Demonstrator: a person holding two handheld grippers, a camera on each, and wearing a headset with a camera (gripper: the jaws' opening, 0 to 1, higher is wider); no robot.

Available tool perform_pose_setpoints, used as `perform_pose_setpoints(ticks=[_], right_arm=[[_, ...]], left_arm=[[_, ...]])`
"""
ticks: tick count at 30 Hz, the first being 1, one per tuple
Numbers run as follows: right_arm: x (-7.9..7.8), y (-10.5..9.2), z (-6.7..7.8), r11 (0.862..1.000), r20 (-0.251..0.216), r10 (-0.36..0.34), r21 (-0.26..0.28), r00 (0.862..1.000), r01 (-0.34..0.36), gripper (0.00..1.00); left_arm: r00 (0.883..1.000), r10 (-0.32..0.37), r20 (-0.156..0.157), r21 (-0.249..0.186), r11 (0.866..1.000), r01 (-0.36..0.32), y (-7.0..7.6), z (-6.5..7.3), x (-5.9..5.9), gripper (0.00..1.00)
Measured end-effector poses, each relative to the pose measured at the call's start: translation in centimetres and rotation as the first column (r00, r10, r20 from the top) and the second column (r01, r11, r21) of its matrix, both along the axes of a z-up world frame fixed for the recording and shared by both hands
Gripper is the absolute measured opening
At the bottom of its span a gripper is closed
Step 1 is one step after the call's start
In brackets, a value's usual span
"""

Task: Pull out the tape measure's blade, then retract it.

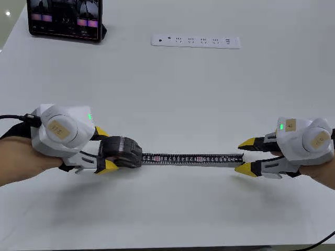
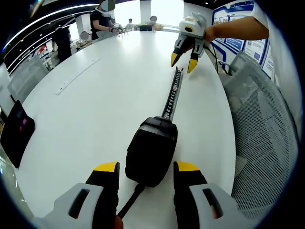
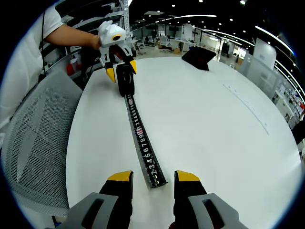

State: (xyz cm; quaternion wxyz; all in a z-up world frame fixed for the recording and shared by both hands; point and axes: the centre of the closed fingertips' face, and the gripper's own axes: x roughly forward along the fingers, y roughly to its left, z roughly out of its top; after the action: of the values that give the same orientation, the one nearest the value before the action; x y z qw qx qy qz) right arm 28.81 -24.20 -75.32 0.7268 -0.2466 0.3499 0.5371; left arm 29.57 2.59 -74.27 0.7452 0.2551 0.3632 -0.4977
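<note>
Pinching the rear of the black tape measure (image 1: 121,151), the left hand-held gripper (image 1: 105,149) sits low over the white table (image 1: 172,89). The blade (image 1: 191,158) lies flat, drawn out toward the right hand-held gripper (image 1: 244,156). That gripper's jaws are spread, and the blade's tip rests loose between them.

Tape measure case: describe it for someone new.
Start at the white table's front edge, left side. The tape measure case is the chunky black block in the left gripper's yellow-tipped jaws; only it has a numbered blade running out toward the right gripper.
</note>
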Motion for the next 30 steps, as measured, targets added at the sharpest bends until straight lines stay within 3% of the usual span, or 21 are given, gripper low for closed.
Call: perform_pose_setpoints(ticks=[3, 8, 15, 17, 21, 30], right_arm=[[0.1, 0.1, 0.4, 0.999, -0.005, -0.045, 0.017, 0.999, 0.045, 0.33], [0.0, 0.3, 1.0, 0.996, 0.005, -0.081, 0.033, 0.997, 0.081, 0.38], [0.0, 0.4, 1.9, 0.99, 0.02, -0.132, 0.058, 0.991, 0.131, 0.42], [-0.2, 0.4, 1.9, 0.988, 0.018, -0.143, 0.057, 0.99, 0.142, 0.43], [-0.7, 0.5, 2.4, 0.987, 0.025, -0.155, 0.055, 0.988, 0.153, 0.45], [-1.4, 0.4, 2.8, 0.978, 0.036, -0.201, 0.068, 0.979, 0.198, 0.49]], left_arm=[[0.999, 0.034, 0.007, -0.019, 0.999, -0.033, 0.3, 0.5, -0.1, 0.44], [0.994, 0.107, 0.006, -0.087, 0.991, -0.106, 0.6, 1.8, 0.2, 0.46], [0.988, 0.142, 0.053, -0.121, 0.983, -0.135, 1.2, 3.2, 0.2, 0.48], [0.982, 0.18, 0.047, -0.15, 0.974, -0.172, 1.3, 3.5, 0.4, 0.49], [0.978, 0.198, 0.061, -0.16, 0.969, -0.186, 1.6, 3.9, 0.2, 0.49], [0.964, 0.258, 0.069, -0.224, 0.945, -0.237, 1.7, 5.0, -0.7, 0.52]])
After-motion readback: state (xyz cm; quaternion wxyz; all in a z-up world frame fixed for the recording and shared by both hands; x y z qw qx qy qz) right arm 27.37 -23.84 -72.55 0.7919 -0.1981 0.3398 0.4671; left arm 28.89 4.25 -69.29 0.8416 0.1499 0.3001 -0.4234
